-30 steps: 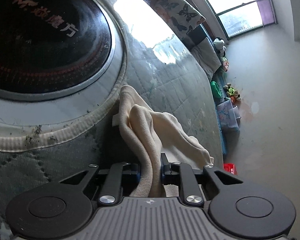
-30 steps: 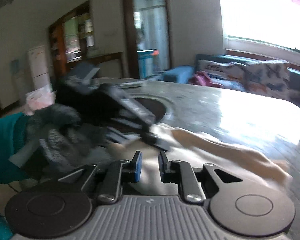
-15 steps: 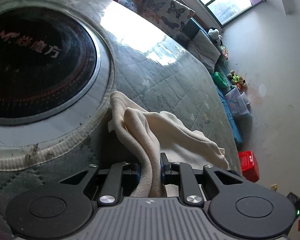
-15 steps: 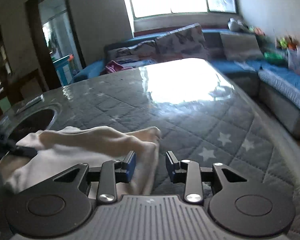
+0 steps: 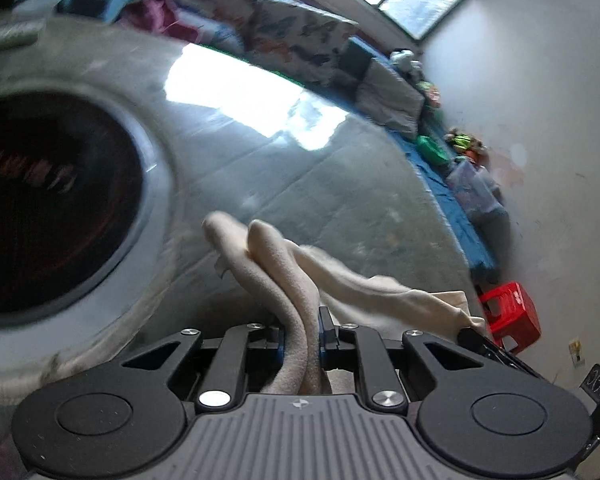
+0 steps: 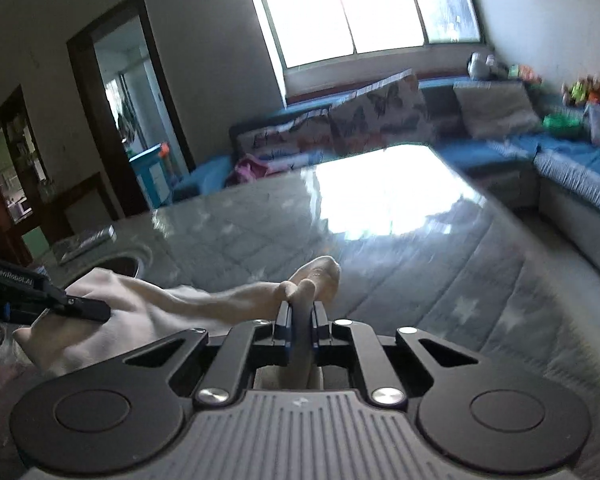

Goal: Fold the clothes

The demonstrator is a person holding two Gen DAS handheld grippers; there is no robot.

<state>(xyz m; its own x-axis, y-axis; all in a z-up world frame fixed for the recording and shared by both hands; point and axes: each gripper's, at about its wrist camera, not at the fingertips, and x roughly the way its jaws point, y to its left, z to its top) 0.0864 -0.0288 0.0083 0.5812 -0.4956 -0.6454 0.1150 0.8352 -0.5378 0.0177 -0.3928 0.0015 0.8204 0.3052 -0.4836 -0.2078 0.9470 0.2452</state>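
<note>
A cream garment (image 5: 300,276) is held over a grey quilted table cover (image 5: 340,184), stretched between the 2 grippers. In the left wrist view, the left gripper (image 5: 302,330) is closed on a thick fold of the cloth, which rises between its jaws and hangs in 2 rounded humps just beyond them. The rest of the cloth trails to the right, where its far corner meets the dark tip of the right gripper (image 5: 474,334). In the right wrist view, the right gripper (image 6: 301,316) is clamped on a bunched edge of the garment (image 6: 204,298), with a small knot of cloth standing above its jaws. From there the cloth runs left to the left gripper (image 6: 80,308), whose black finger is seen pressed onto a wide, sagging part.

To the left of the garment, a large dark round inset (image 5: 48,208) with a pale metal ring (image 5: 156,184) is sunk in the table; its red lettering is blurred. Bright window glare (image 6: 384,196) is reflected on the far part of the cover. Beyond the table, a blue sofa (image 6: 572,168) with butterfly-print cushions (image 6: 376,116) is seen along the wall, with toys (image 6: 580,90) at its far right end. A red plastic stool (image 5: 512,310) stands on the floor at the right, near the wall. A doorway (image 6: 132,120) is open at the far left.
</note>
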